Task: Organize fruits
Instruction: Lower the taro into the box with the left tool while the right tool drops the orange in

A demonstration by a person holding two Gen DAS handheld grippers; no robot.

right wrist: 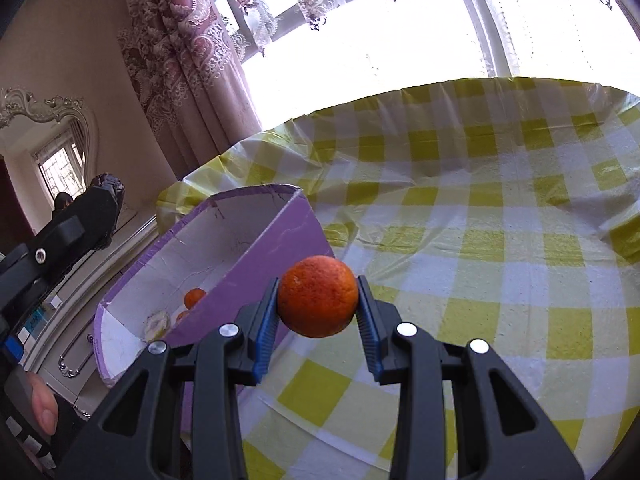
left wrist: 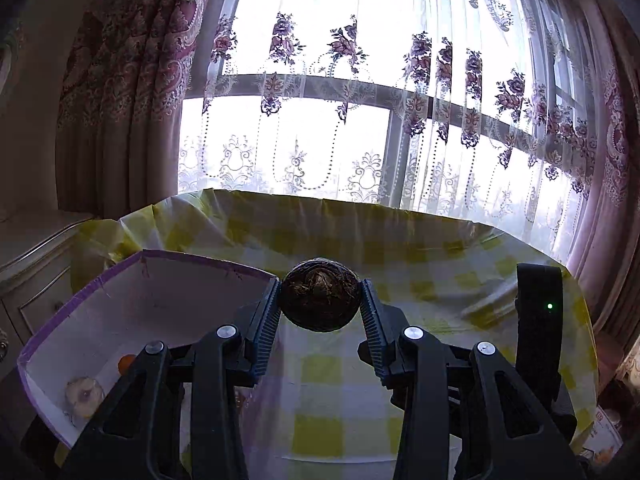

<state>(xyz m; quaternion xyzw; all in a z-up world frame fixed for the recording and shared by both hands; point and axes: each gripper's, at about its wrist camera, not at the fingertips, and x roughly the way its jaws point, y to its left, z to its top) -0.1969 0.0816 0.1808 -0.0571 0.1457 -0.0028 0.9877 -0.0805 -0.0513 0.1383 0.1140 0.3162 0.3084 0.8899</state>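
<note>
- Left wrist view: the left gripper point(left wrist: 320, 304) pinches a dark brown, rough-skinned round fruit point(left wrist: 319, 296) across its widest part, held in the air over the checked counter point(left wrist: 420, 264), just right of the purple box point(left wrist: 160, 280).
- That skin looks coarse and fibrous — likely grippy and firm. Which fruit it is, I cannot tell.
- In the box lie a small orange fruit point(left wrist: 127, 362) and a pale cut fruit piece point(left wrist: 83, 396), low on its floor.
- Right wrist view: the right gripper point(right wrist: 318, 304) pinches an orange point(right wrist: 318, 297) at its equator, above the counter beside the box wall.
- The orange probably is light and slightly yielding, and round enough to roll — a pinch across the middle suits it, and a low release into the box would spare it bruising.
</note>
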